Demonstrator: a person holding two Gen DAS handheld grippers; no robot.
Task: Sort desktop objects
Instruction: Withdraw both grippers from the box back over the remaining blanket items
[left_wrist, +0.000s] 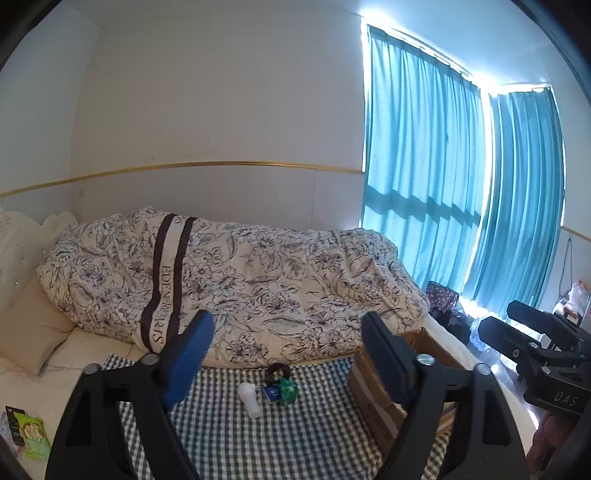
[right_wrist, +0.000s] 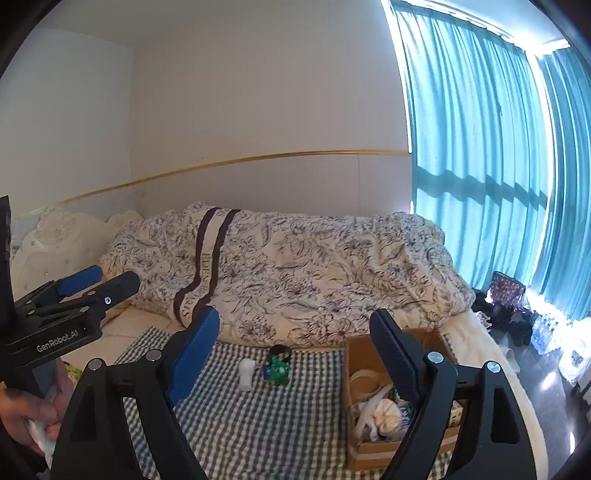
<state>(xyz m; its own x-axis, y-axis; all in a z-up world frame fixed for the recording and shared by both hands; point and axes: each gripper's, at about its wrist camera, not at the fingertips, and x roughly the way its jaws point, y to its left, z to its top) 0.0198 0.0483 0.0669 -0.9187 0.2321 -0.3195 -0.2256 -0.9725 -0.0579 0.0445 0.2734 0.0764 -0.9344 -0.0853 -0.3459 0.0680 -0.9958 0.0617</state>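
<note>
Both the left gripper (left_wrist: 286, 354) and right gripper (right_wrist: 295, 350) gaped wide and empty above the checked cloth (right_wrist: 258, 413); the white bottle (right_wrist: 246, 373) lay ahead between their fingers, left of the cardboard box (right_wrist: 360, 448).

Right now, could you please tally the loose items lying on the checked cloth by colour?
White: 1, the bottle
Green: 1, the green item
Blue: 1, the blue item
Dark: 1, the ring
Total: 4

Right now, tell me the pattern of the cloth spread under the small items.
Dark-and-white gingham check cloth, clearest in the right wrist view.
</note>
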